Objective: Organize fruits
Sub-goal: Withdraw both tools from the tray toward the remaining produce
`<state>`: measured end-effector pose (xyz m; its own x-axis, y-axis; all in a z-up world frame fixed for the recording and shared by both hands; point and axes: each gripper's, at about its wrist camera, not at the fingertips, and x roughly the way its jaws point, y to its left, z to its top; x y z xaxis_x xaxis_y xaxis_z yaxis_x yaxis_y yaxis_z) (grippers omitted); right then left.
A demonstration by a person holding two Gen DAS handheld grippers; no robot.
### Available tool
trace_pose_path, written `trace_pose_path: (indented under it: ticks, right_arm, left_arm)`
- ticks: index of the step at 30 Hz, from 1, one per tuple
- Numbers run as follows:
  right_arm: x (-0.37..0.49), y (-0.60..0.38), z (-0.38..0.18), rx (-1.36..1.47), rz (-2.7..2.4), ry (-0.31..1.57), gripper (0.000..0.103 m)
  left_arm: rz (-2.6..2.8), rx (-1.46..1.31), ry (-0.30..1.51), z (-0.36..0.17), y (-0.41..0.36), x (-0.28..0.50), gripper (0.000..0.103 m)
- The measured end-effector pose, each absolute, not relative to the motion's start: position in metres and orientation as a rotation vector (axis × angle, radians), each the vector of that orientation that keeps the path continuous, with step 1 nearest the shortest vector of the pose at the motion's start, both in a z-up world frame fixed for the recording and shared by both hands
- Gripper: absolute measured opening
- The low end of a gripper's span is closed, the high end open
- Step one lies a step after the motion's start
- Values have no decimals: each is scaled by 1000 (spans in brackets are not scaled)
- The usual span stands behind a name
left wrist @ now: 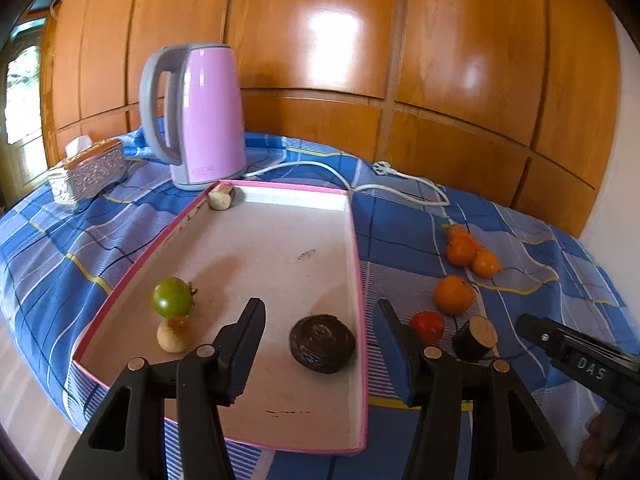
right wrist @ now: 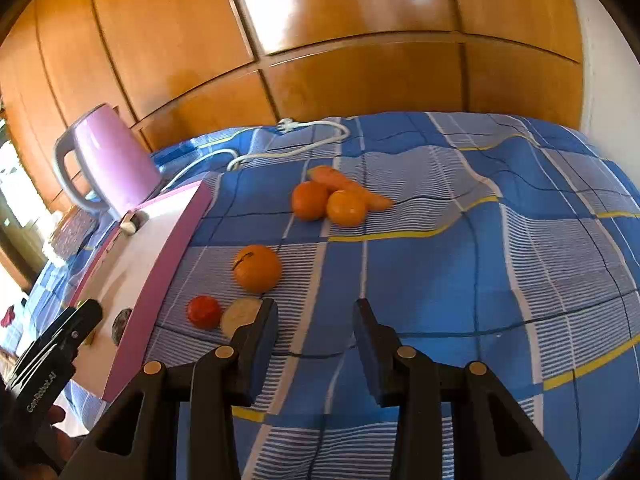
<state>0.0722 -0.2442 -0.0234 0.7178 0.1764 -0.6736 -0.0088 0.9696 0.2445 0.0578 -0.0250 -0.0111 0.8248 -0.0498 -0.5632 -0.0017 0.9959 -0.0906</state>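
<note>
My left gripper [left wrist: 320,312] hangs open over the near end of a pink-rimmed white tray [left wrist: 357,248], and a dark round item [left wrist: 322,344] lies on the tray floor just below its fingers. A green tomato [left wrist: 172,298], a beige bulb [left wrist: 174,334] and a pale item [left wrist: 221,198] also lie in the tray. My right gripper [right wrist: 316,312] is open above the blue checked cloth, with nothing between its fingers. Just left of it lie a cut eggplant piece [right wrist: 240,314] and a red tomato [right wrist: 204,312], and an orange [right wrist: 258,268] sits beyond them.
Two mandarins [right wrist: 310,200] [right wrist: 346,208] and a carrot [right wrist: 340,180] lie further back on the cloth. A pink kettle [left wrist: 200,112] with a white cable [left wrist: 400,184] stands behind the tray, and a tissue box [left wrist: 86,170] is at the far left. A wooden wall backs the table.
</note>
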Motion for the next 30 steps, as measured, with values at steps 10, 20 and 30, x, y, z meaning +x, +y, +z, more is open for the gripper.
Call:
trace_pose_path:
  ticks: [10, 20, 30]
  right_arm:
    - [79, -233, -31, 213, 137, 795, 39]
    - [86, -225, -33, 200, 173, 801, 39]
    - [99, -236, -39, 301, 190, 831, 39]
  left_arm:
    - [-128, -30, 606, -14, -49, 60, 57]
    - [-292, 75, 669, -26, -85, 71, 33]
    - [-316, 41, 755, -38, -94, 97, 32]
